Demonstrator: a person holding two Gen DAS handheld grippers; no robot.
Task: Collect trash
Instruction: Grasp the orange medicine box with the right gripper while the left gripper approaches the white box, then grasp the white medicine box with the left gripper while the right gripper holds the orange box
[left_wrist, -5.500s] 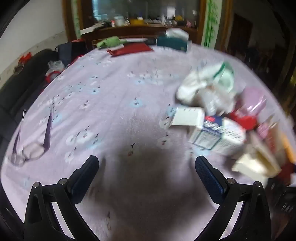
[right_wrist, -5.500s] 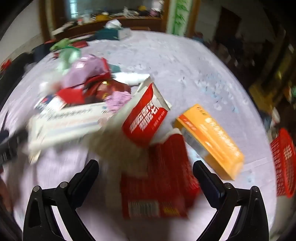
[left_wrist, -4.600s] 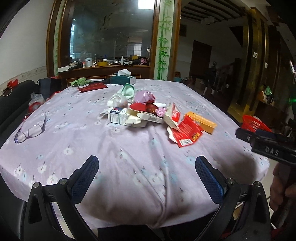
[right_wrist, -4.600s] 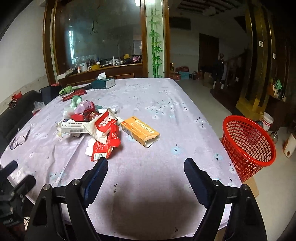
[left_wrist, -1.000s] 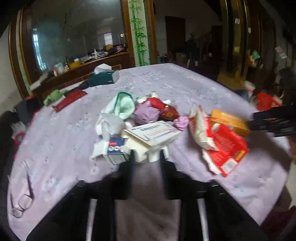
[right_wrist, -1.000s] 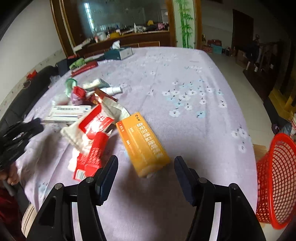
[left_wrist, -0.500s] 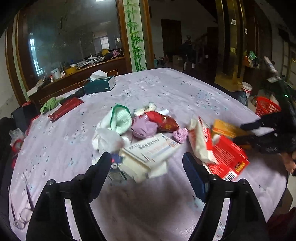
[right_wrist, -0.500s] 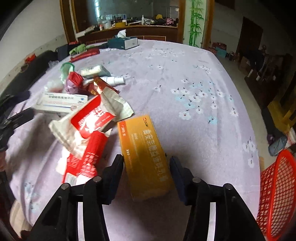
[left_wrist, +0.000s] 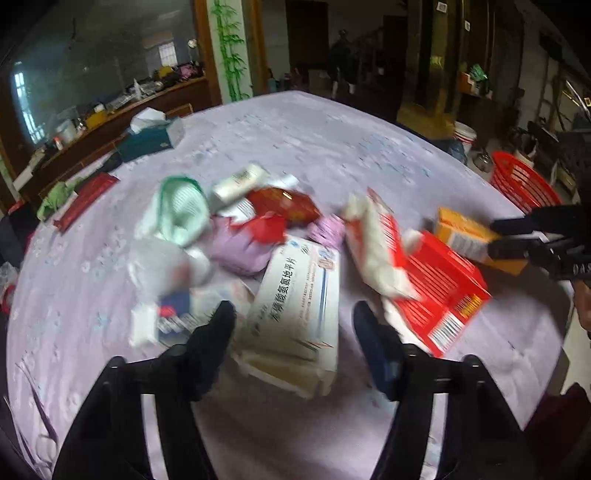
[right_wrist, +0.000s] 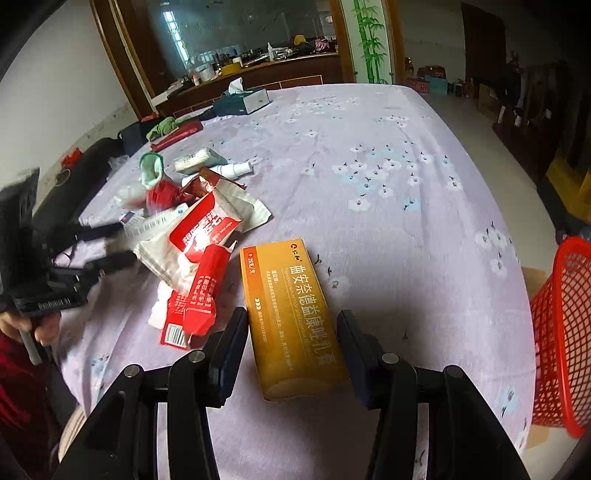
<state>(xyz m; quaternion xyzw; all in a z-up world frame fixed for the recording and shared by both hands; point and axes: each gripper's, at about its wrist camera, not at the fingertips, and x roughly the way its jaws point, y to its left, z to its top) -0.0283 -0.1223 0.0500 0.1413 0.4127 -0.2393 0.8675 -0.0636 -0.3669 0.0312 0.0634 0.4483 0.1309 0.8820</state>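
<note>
We are straddling the orange box (right_wrist: 295, 317) with spread right tongs (right_wrist: 291, 332) and the white box (left_wrist: 295, 295) with spread left tongs (left_wrist: 293, 325) on the table (right_wrist: 388, 177), risking either box sliding off the smooth cloth.

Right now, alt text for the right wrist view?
The open right gripper straddles an orange box lying flat on a lilac floral tablecloth. A pile of wrappers lies left; a red mesh basket stands right.
</note>
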